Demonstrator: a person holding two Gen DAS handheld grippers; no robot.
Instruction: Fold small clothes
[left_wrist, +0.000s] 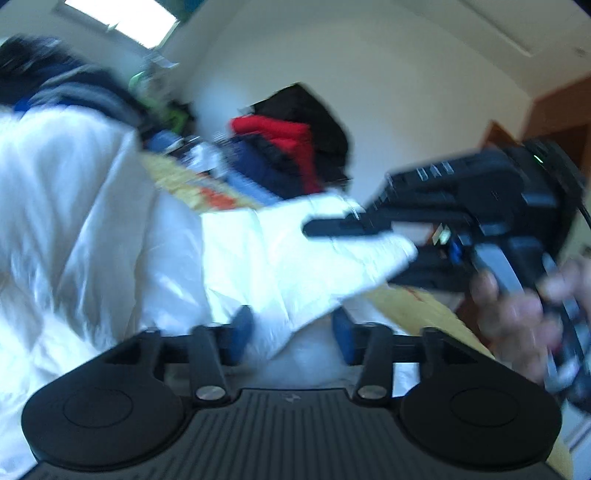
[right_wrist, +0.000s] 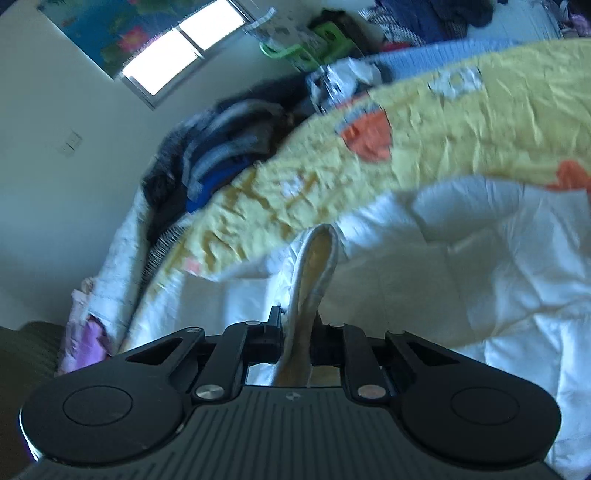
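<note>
A white puffy small jacket (left_wrist: 92, 229) lies across the yellow patterned bedspread (left_wrist: 417, 306). In the left wrist view my left gripper (left_wrist: 291, 332) is open, its blue pads either side of the jacket's sleeve (left_wrist: 295, 266). The right gripper (left_wrist: 369, 236) shows there at the right, shut on the sleeve's cuff. In the right wrist view my right gripper (right_wrist: 299, 332) is shut on the cuff (right_wrist: 314, 280), which stands up between the fingers. The jacket body (right_wrist: 498, 266) spreads to the right. The frames are blurred by motion.
Piles of dark, red and blue clothes (left_wrist: 291, 147) sit at the back of the bed, and another dark pile (right_wrist: 221, 147) lies by the wall. The yellow bedspread (right_wrist: 424, 129) fills the upper right. A window (right_wrist: 177, 48) is on the wall.
</note>
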